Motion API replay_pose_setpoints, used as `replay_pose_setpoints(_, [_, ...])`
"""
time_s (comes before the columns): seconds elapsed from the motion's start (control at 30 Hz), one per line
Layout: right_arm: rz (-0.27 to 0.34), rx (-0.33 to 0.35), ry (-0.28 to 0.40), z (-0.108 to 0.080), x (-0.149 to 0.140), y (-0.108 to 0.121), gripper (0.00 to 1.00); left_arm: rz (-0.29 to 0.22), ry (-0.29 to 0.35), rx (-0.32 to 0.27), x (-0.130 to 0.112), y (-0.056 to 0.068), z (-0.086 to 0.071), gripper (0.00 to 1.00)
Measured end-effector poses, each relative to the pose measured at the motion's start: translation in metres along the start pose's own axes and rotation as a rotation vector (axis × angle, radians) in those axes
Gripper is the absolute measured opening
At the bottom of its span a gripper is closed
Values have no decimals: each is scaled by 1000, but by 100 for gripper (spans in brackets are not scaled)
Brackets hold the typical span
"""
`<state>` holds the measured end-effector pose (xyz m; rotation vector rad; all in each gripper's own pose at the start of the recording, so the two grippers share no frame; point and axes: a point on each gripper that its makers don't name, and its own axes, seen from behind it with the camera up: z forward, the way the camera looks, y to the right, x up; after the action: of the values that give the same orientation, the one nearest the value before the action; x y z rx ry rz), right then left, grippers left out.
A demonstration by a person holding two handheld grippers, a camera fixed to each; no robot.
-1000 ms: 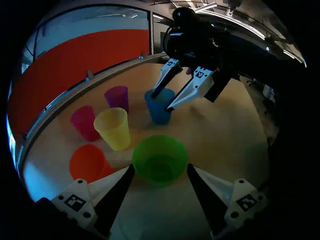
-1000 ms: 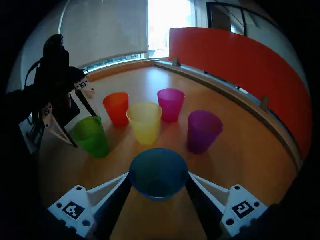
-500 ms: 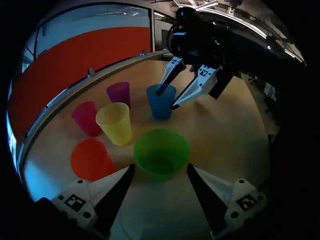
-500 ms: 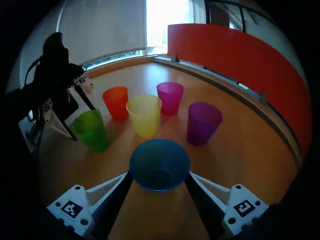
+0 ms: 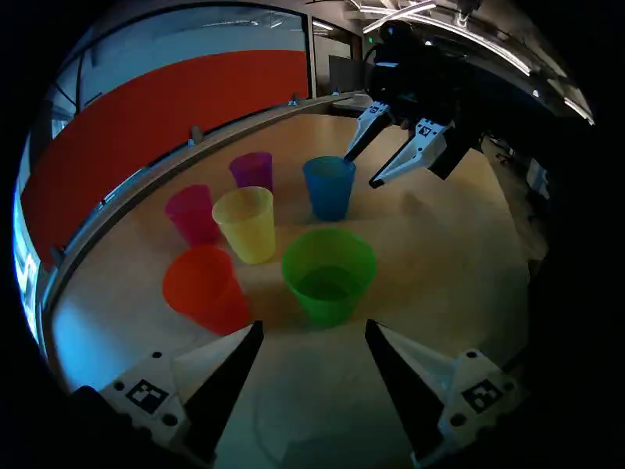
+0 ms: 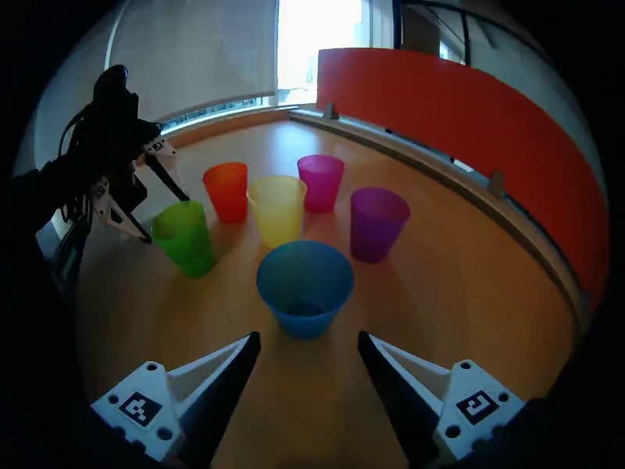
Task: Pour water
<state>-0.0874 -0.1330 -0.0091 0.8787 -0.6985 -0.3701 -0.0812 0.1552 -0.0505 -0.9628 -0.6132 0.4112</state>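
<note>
**Grippers wide, cups free**

The left hand-held gripper [image 5: 312, 324] gapes wide, the green cup [image 5: 328, 273] just ahead. The right hand-held gripper [image 6: 308, 334], equally wide, faces the blue cup [image 6: 305, 288]. Both stand upright on the table [image 6: 484, 328], clear of its edges.

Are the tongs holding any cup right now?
No, nothing is held. Both are open: the left tongs face the green cup, the right tongs face the blue cup, touching neither.

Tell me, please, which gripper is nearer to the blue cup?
Right. The right gripper sits just short of the blue cup, fingers open; the left gripper faces the green cup, farther off.
</note>
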Motion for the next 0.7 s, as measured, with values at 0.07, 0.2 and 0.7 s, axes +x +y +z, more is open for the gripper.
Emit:
replay_pose_setpoints(0.07, [3, -10, -1, -7, -4, -1, 97, -8, 2, 13, -3, -1, -5, 97])
replay_pose_setpoints(0.2, [12, -30, 2, -20, -12, -3, 97, -22, 7, 38, -9, -3, -17, 97])
replay_pose_setpoints(0.7, [142, -139, 108, -54, -12, -5, 97, -107, 79, 154, -14, -14, -48, 98])
